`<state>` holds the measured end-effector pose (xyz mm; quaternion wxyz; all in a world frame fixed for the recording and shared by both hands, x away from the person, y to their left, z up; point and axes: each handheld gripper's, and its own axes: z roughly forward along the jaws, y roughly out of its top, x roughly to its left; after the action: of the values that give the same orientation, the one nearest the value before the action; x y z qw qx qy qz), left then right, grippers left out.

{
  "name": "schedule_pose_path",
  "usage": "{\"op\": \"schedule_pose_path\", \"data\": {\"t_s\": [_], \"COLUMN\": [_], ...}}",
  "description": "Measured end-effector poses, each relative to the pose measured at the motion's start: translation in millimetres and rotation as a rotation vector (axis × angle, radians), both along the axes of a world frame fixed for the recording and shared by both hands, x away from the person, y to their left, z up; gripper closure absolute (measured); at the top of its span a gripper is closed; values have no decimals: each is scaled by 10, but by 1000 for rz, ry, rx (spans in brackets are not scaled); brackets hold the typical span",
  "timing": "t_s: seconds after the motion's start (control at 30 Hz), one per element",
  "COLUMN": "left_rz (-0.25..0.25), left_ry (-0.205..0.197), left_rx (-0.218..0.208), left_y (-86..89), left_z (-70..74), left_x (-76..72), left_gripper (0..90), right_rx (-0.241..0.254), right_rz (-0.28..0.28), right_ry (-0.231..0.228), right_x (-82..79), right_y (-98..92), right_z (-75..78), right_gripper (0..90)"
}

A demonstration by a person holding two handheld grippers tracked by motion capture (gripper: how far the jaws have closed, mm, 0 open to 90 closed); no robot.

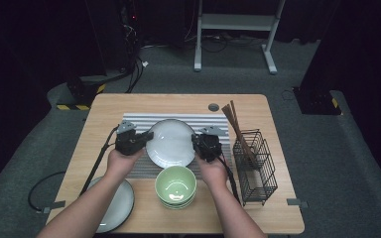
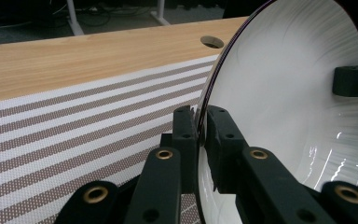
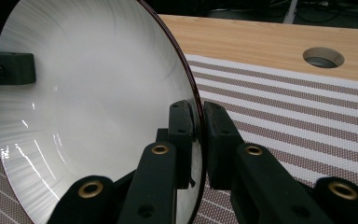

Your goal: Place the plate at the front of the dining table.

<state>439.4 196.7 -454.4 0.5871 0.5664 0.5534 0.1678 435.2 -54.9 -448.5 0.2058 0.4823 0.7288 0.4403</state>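
On the wooden table, both tongs clamp the white plate; chopsticks stand in the wire rack.

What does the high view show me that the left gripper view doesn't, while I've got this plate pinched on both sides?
High view alone: the green bowls, the wire rack holding chopsticks, and a second plate near the table's front left corner. Left gripper view alone: the left gripper with both pads clamped on the white plate's rim. Both show that plate, the striped placemat, the table's cable hole and the right gripper on the opposite rim.
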Motion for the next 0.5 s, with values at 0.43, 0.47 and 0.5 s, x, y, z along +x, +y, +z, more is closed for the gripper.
{"op": "schedule_pose_path", "data": {"t_s": [0.43,0.47,0.5], "left_rz": [0,1,1], "left_ry": [24,24,23], "left_rx": [29,36,39], "left_y": [-31,-26,-22], "left_z": [-74,-74,-77], "left_x": [1,-2,-5], "left_gripper": [822,822,822], "right_rx": [5,7,8], "right_rz": [6,6,8], "right_ry": [25,26,28], "right_x": [23,22,24], "right_y": [-31,-28,-26], "right_z": [-125,-129,-133], "right_gripper": [819,819,820]}}
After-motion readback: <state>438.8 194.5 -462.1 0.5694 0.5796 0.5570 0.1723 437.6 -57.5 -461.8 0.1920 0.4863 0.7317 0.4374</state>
